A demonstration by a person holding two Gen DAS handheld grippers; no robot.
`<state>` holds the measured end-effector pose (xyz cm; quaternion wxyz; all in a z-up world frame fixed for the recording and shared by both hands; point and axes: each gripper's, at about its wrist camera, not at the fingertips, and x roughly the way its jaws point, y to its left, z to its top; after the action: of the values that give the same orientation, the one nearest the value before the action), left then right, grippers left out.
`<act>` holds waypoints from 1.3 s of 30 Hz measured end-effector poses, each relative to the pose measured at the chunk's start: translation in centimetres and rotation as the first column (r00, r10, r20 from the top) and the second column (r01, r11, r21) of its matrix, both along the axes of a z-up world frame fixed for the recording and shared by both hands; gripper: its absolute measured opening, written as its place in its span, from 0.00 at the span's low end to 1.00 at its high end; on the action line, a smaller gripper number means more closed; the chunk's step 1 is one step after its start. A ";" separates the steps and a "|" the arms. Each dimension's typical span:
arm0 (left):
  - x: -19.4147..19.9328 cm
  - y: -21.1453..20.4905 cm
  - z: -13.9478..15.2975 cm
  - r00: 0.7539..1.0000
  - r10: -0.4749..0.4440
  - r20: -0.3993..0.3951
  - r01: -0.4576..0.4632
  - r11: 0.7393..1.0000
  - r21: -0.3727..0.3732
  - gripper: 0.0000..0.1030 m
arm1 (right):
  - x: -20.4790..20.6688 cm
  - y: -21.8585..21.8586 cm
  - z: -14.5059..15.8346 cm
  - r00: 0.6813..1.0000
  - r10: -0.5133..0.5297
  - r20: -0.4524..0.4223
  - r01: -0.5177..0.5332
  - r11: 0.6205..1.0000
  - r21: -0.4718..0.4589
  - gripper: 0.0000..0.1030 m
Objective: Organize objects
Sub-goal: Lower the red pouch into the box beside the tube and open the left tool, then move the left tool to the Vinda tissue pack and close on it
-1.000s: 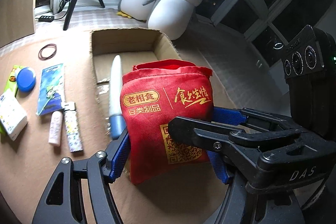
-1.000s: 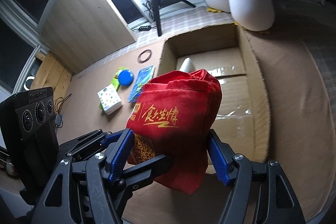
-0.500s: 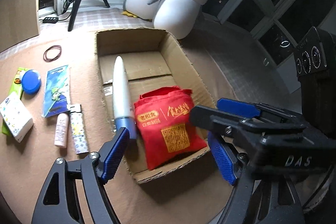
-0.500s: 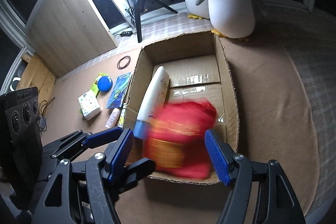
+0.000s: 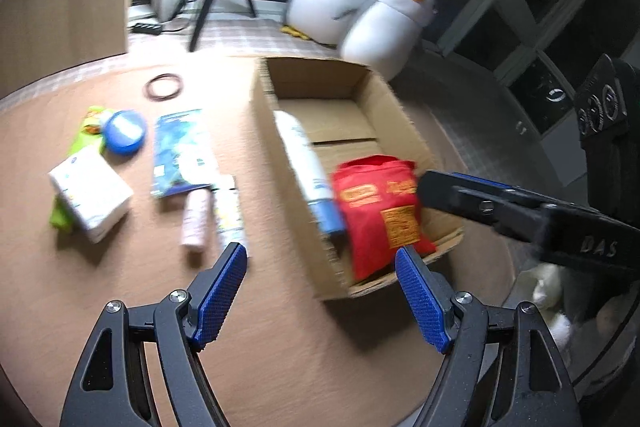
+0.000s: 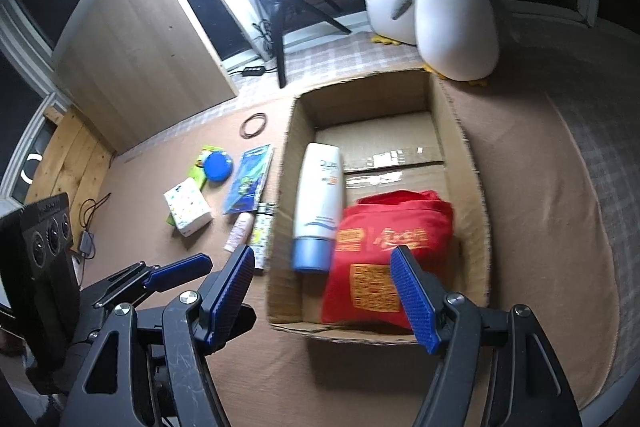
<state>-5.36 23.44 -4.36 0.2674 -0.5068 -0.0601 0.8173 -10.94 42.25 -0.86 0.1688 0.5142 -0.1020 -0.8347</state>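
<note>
Red bag [image 6: 384, 251] lying in cardboard box [image 6: 468, 163] beside white bottle [image 6: 320, 195]; 2 penguins behind. Left gripper [image 5: 320, 291] and right gripper [image 6: 324, 287] both released, grasping nothing.

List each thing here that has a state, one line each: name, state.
Cardboard box, open at the top, two things inside.
Red bag, lying in the box, let go.
White bottle, lying flat in the box, blue cap on.
Left gripper, open, empty.
Right gripper, open, empty.
</note>
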 end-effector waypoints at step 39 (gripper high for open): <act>-15.2 -15.0 -6.4 0.955 0.290 0.064 -0.281 0.951 -0.130 0.39 | 5.6 -4.2 -1.7 0.996 -0.073 0.046 0.075 0.996 -0.042 0.65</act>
<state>-20.54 8.40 -10.76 0.1130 -0.5410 -0.0949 0.8280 -5.31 38.06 -2.52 0.1466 0.5249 -0.1427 -0.8262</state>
